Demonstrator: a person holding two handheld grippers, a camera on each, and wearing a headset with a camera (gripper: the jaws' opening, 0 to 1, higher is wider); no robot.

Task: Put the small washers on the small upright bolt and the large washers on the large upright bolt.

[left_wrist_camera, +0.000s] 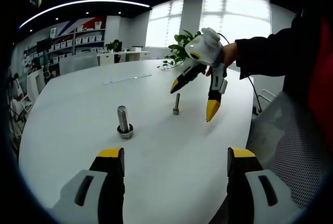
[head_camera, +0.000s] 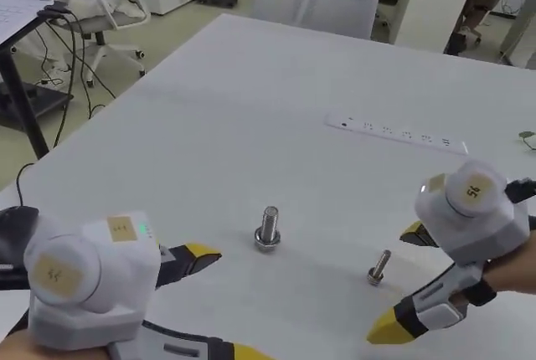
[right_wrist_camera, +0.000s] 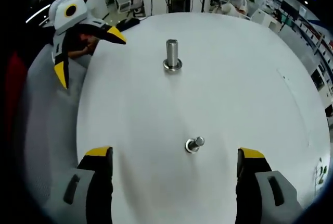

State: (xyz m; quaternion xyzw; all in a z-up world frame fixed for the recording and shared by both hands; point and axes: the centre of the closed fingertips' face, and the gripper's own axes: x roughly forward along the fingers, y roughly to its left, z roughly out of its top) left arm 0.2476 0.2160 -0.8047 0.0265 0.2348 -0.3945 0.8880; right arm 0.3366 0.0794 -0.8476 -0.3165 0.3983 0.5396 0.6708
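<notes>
Head view: large upright bolt [head_camera: 268, 228] stands near the middle of the white table [head_camera: 251, 100], head down, threaded shank up. A metal ring sits around its foot; whether this is one washer or several cannot be told. Small upright bolt [head_camera: 378, 266] stands near it, to the right and closer to the person, leaning slightly in this view. It too has a ring at its foot, too small to count.

Right gripper view looks down on the small bolt almost end-on, so its shank is foreshortened. That bolt lies on the table between and just ahead of the two yellow fingertips, touching neither.

Right gripper [head_camera: 400, 280] hovers just beside the small bolt, jaws spread wide, nothing between them. Left gripper [head_camera: 226, 301] is to the left of the large bolt, well apart from it. Its jaws are also spread wide and hold nothing. Its lower finger is cut off by the bottom edge of the head view.

Power strip [head_camera: 396, 134] lies flat farther back on the table. Grey chair [head_camera: 314, 0] stands at the far edge, its seat hidden behind the tabletop.
</notes>
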